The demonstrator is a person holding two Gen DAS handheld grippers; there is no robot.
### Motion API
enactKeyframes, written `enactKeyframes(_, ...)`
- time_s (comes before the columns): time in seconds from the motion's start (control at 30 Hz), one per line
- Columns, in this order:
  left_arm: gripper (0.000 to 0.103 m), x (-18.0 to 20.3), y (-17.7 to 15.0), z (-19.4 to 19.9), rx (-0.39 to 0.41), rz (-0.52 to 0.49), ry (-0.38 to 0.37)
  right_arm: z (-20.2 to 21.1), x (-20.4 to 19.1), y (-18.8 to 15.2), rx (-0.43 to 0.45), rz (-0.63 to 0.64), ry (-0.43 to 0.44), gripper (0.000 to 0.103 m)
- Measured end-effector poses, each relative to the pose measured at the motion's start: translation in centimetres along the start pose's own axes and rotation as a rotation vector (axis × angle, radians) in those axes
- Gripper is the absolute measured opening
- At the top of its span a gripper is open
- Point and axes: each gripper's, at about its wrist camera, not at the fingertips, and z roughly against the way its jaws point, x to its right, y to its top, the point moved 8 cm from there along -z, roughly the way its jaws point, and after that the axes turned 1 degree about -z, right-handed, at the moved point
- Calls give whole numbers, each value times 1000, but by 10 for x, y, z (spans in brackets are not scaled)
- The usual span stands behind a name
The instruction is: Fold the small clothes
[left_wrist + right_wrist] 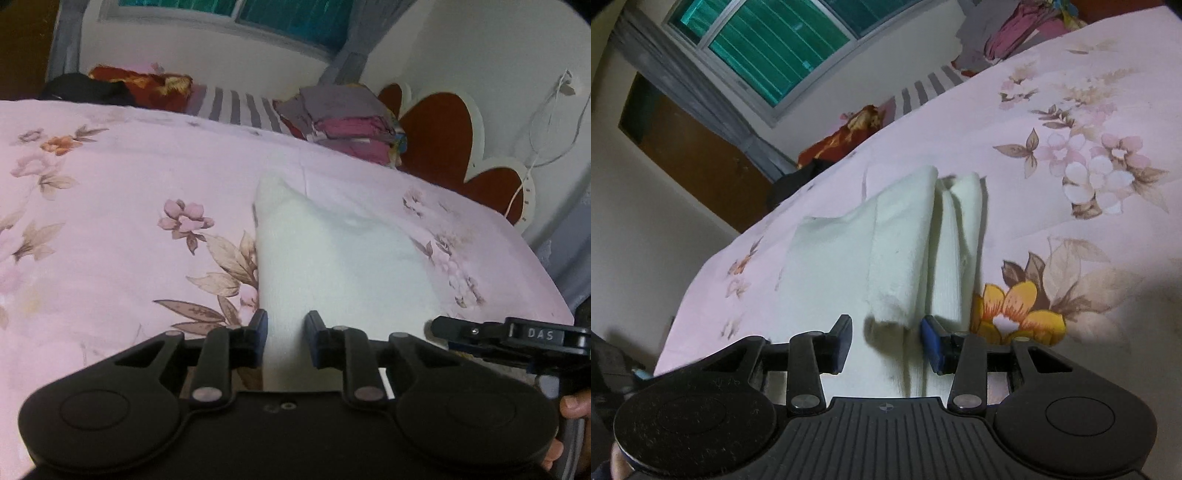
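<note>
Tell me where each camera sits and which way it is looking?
Left wrist: sits on the left tool, looking forward and down at the white cloth on the pink bedsheet; a fingertip and the right tool show.
Right wrist: sits on the right tool, tilted, looking at the folded white cloth; no hand clearly shows.
Shared: cloth, bedsheet, window, pile of clothes.

Pink floral bedsheet [110,192], stacked folded clothes [347,122], red heart-shaped headboard [443,136], teal window [779,44]
</note>
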Motion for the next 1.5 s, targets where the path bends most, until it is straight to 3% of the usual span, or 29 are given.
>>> enactKeyframes(0.17,24,-2,4,-15,-44,-29,-6,-15,-6,0,-11,22,-27,40)
enactKeyframes(0.2,24,0,5,-14,-40,-40,-7,-17,-8,0,-15,38,-41,33)
enactKeyframes(0.23,20,2,7,-12,-29,-53,-7,-20,-9,0,-21,52,-52,16)
enactKeyframes(0.27,14,4,9,-8,-2,-67,-10,-21,-11,0,-19,58,-49,13)
enactKeyframes(0.33,11,12,12,0,40,-102,-24,-20,-14,1,-9,77,-48,11)
enactKeyframes(0.5,12,38,3,-10,-35,-168,-82,5,-21,5,43,94,-25,10)
enactKeyframes(0.57,12,47,-3,-18,-69,-194,-78,10,-10,1,38,95,-57,10)
enactKeyframes(0.67,12,50,-4,-21,-73,-190,-79,1,9,-3,7,31,-73,10)
enactKeyframes(0.87,11,47,-3,-24,-93,-150,-114,15,2,6,45,59,-76,9)
enactKeyframes(0.97,11,49,-5,-31,-108,-146,-115,4,14,2,12,33,-112,9)
enactKeyframes(1.1,18,43,21,-16,-22,-198,-103,14,9,7,32,43,-79,11)
enactKeyframes(1.13,18,37,29,-17,-9,-188,-102,20,7,11,48,54,-79,30)
enactKeyframes(1.17,18,32,37,-19,1,-179,-100,27,5,17,74,71,-101,59)
enactKeyframes(1.2,18,29,42,-23,3,-175,-94,33,4,26,118,89,-108,64)
enactKeyframes(1.3,18,23,57,-37,12,-174,-89,22,10,51,130,64,-99,57)
enactKeyframes(1.33,18,22,59,-42,10,-172,-92,13,13,58,121,54,-91,45)
enactKeyframes(1.37,18,22,61,-47,5,-171,-101,2,17,64,104,40,-96,40)
enactKeyframes(1.5,18,19,58,-62,-15,-175,-110,-35,33,76,50,1,-109,39)
